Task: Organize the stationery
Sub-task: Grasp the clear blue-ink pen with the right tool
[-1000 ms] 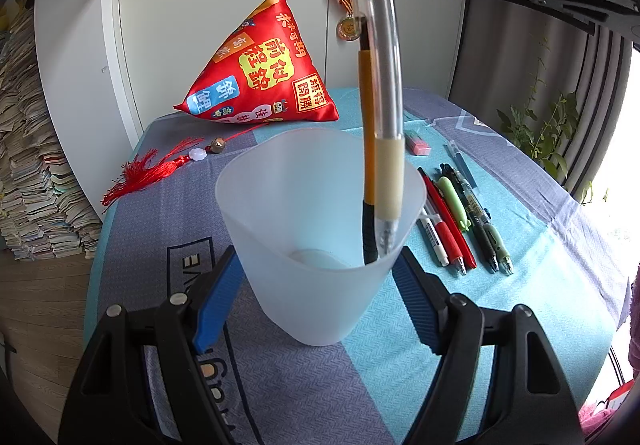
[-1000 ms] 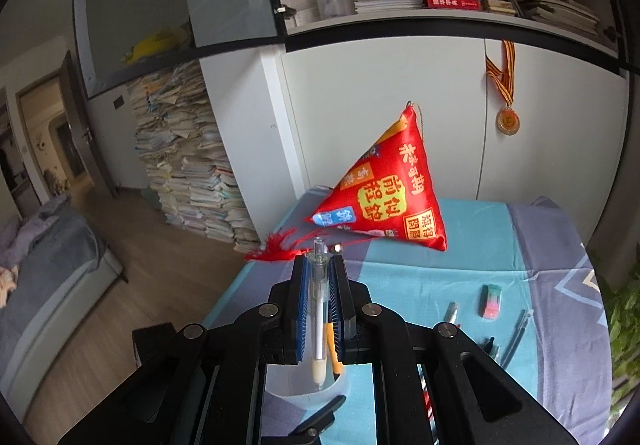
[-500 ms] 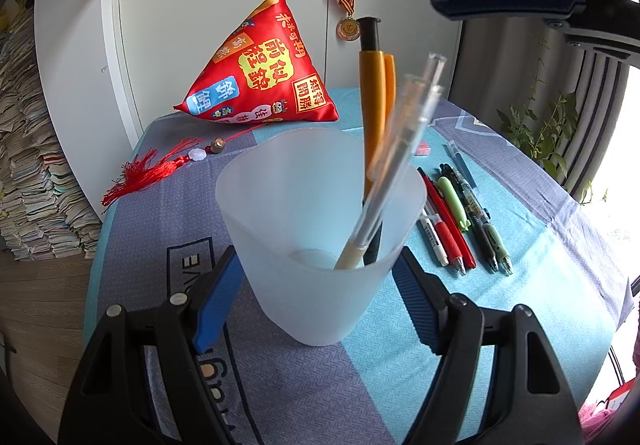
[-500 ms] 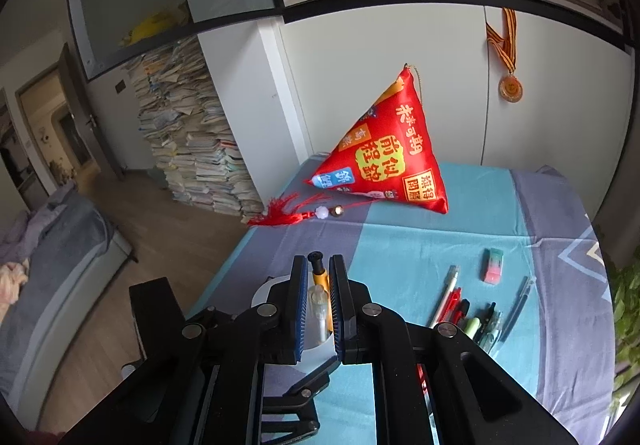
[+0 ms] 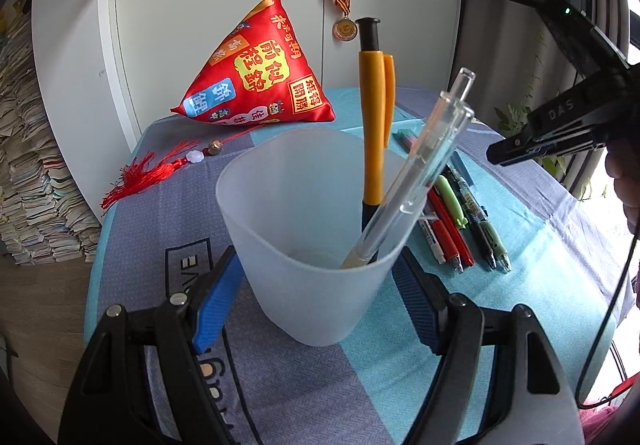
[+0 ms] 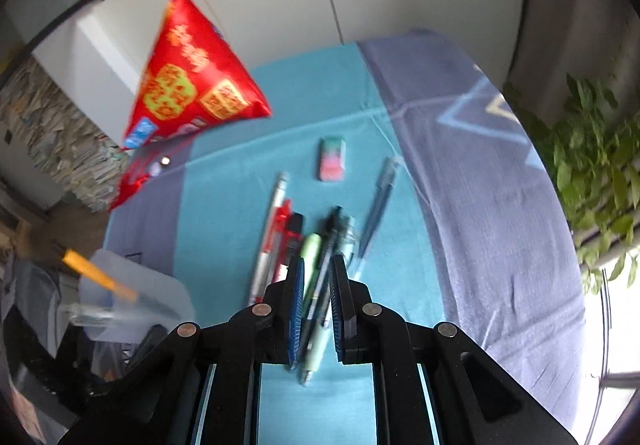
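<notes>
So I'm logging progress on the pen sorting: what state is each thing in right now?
cup: upright, gripped by left gripper
orange pen: standing in cup
clear pen: leaning in cup
loose pens: lying on the table
eraser: lying flat
right gripper: empty, jaws slightly apart above the loose pens

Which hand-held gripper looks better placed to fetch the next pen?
The right hand-held gripper: it hangs open over the loose pens on the cloth, fingers straddling them. The left hand-held gripper is busy around the cup.
</notes>
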`<state>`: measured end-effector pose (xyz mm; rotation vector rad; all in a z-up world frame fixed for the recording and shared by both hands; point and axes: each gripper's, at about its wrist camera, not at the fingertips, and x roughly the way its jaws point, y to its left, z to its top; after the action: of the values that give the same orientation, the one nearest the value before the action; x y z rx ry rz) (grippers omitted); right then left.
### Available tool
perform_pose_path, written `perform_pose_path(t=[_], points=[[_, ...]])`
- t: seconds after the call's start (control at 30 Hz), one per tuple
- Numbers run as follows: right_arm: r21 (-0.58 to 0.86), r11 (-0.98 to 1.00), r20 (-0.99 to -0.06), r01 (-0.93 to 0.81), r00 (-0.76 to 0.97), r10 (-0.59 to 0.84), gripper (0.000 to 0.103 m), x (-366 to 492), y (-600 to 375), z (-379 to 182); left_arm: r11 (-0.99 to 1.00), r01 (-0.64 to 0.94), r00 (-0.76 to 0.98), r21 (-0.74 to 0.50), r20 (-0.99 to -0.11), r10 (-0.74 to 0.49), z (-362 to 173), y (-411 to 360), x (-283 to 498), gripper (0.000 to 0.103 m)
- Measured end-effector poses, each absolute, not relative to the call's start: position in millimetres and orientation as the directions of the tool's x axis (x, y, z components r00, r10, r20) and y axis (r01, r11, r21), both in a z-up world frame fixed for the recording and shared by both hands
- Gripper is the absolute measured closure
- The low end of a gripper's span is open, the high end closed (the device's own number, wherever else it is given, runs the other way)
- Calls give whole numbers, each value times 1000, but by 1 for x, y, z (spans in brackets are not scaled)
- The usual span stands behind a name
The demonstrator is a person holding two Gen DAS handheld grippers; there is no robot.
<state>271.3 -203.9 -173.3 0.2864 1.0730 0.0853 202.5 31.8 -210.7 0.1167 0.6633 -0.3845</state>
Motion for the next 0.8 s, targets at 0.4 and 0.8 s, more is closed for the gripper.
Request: perform_pose_path(t=[0.4, 0.8], points=[[269, 922, -899, 278, 417, 137, 92, 321, -250, -206, 923, 384, 721, -15, -620, -310, -211, 31, 202, 27], [215, 933, -911, 288, 404, 86, 79, 372, -244, -207, 922, 386, 720, -14, -620, -311, -210, 30, 202, 27]])
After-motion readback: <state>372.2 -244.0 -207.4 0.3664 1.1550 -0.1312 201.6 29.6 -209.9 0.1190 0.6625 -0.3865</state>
